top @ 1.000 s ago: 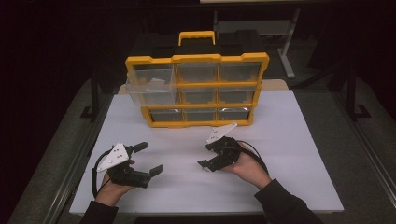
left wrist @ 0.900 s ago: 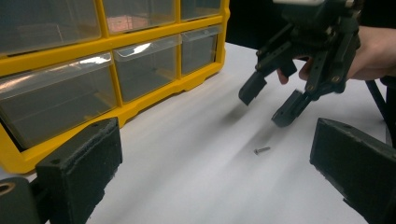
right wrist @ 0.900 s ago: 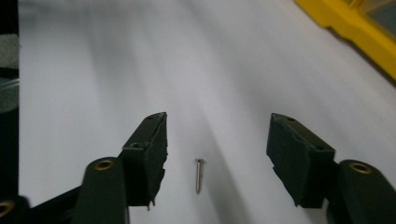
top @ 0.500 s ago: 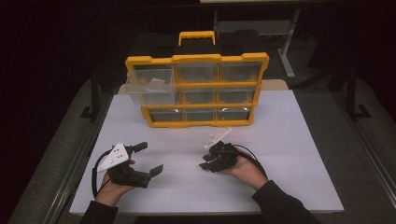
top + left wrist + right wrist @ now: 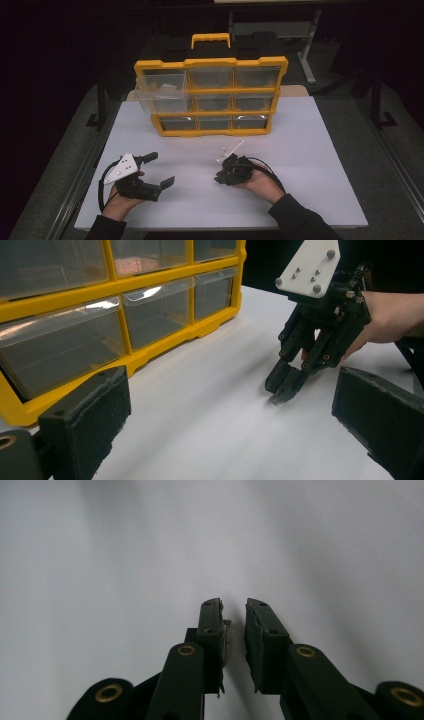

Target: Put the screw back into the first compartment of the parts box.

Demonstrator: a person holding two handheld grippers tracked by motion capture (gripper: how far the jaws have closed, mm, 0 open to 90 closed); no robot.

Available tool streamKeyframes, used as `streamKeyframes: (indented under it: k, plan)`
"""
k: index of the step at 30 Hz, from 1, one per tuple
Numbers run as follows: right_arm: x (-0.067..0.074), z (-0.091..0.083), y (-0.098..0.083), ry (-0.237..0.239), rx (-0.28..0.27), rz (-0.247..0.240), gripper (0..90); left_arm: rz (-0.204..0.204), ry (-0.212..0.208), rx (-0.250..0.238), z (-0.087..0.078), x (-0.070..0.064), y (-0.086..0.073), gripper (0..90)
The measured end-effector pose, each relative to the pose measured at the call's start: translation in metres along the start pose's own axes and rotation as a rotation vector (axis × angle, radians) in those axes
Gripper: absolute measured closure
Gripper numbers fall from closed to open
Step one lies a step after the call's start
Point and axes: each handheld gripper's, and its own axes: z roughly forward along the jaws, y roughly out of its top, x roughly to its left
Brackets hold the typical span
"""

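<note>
Two tongs, one small screw (image 5: 227, 639) on the white counter (image 5: 310, 150).
Right tongs (image 5: 234, 605) pointed down and had just been closing around it. The screw lay lengthwise against the frame-left pad, with a gap remaining. Left tongs (image 5: 161, 170) stood spread, farther off.

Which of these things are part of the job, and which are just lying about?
In the job: right claw, jaws have just been closing round a small silvery threaded piece; likely the pulled-out clear drawer of the yellow plastic organiser.
Lying about: left claw, open and idle; white table.
</note>
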Motion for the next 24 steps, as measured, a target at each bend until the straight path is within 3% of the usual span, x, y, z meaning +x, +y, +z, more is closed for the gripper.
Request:
streamKeyframes:
  k: [9,24]
  plan:
    - [-0.0006,0.0029,-0.0010,-0.002,0.013,0.005,86.7,-0.001,-0.001,0.000,0.0004,0.0000,-0.0003,1.8]
    - [-0.0026,0.0014,-0.0011,0.000,0.008,0.008,87.3,0.004,0.000,0.000,-0.0002,0.0001,0.0001,1.8]
